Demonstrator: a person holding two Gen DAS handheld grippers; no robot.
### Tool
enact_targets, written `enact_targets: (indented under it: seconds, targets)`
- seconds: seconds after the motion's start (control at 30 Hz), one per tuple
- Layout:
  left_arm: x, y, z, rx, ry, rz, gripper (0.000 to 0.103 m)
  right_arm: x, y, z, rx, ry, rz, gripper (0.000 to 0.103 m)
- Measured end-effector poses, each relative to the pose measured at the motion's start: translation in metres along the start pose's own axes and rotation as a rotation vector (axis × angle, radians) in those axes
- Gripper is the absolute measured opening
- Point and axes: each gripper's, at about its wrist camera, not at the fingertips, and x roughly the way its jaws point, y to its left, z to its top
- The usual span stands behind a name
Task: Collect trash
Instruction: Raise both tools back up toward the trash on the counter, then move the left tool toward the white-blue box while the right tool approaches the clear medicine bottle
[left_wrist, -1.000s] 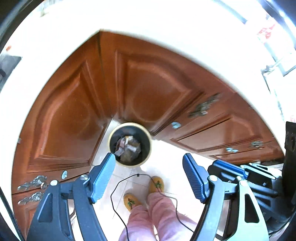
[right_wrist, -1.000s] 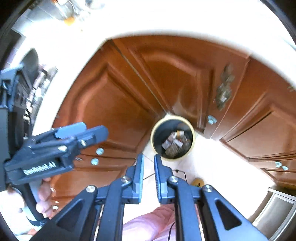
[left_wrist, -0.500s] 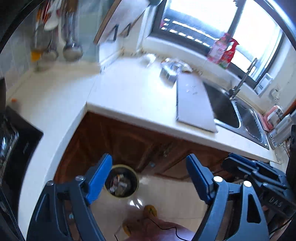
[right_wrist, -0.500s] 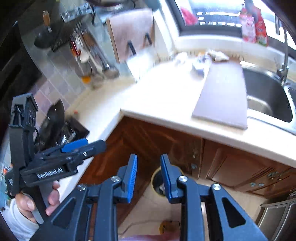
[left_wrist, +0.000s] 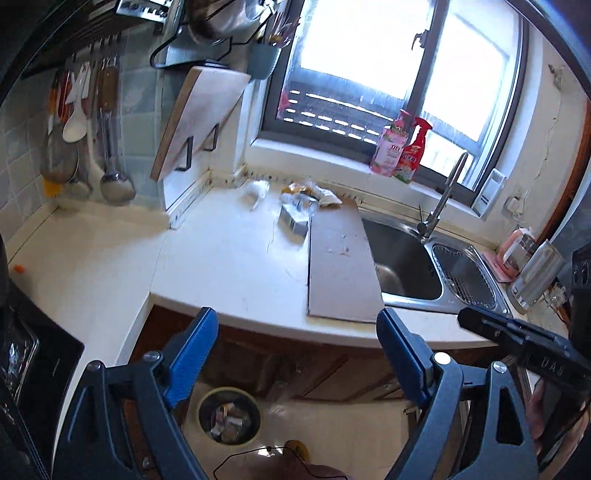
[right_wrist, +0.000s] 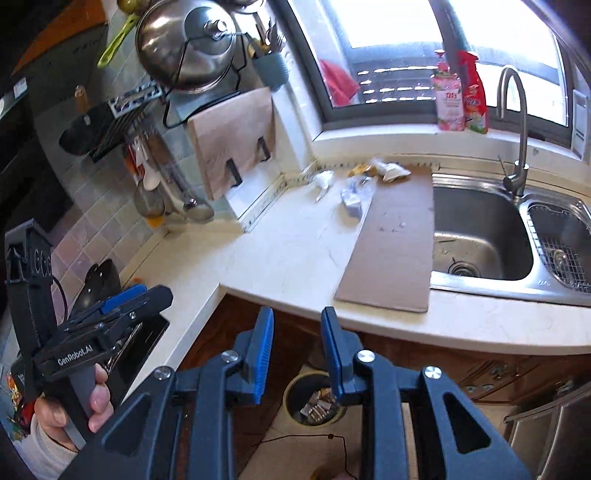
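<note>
Both tongs hang over the table edge, pointing down at a slant. The left tongs (left_wrist: 295, 354) are spread wide and opening further, with nothing between the jaws. The right tongs (right_wrist: 295, 354) are partly parted and empty. Trash remains on the table (left_wrist: 229, 266) at the back, near the window: a crumpled white tissue (left_wrist: 256, 190), wrappers (left_wrist: 310, 194) and a small carton (left_wrist: 293, 221), just beside the cardboard sheet (left_wrist: 340, 266). The bin (left_wrist: 229, 415) stands on the floor below and holds scraps.
</note>
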Motion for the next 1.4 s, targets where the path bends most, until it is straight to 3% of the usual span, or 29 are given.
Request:
enact_targets:
  seconds: [0.13,0.2,0.3,0.47,0.67,0.83,1.03,1.4]
  targets:
    - [0.014,-0.009,0.014,0.011,-0.016,-0.002,0.089,-0.001,-0.019,0.028,0.017,-0.042,-0.015,0.027]
    - [0.026,-0.012,0.02,0.012,-0.018,0.002,0.09,0.004,-0.03,0.045,0.021,-0.055,-0.015,0.032]
    - [0.054,-0.017,0.038,0.009,-0.014,0.015,0.09,0.017,-0.045,0.074,0.01,-0.061,-0.016,0.042]
    - [0.116,-0.021,0.078,-0.028,0.001,0.034,0.09,0.057,-0.068,0.13,-0.043,-0.02,-0.006,0.043]
    - [0.218,-0.032,0.128,-0.049,0.144,0.047,0.091,0.129,-0.099,0.203,-0.069,0.08,0.036,0.043]
    - [0.299,-0.037,0.148,-0.067,0.225,0.082,0.091,0.209,-0.129,0.249,-0.053,0.195,0.09,0.043]
    - [0.384,-0.022,0.164,-0.172,0.289,0.13,0.091,0.299,-0.164,0.274,0.01,0.317,0.15,0.043]
    - [0.487,0.004,0.165,-0.274,0.394,0.189,0.091,0.422,-0.2,0.272,0.14,0.493,0.245,0.043]
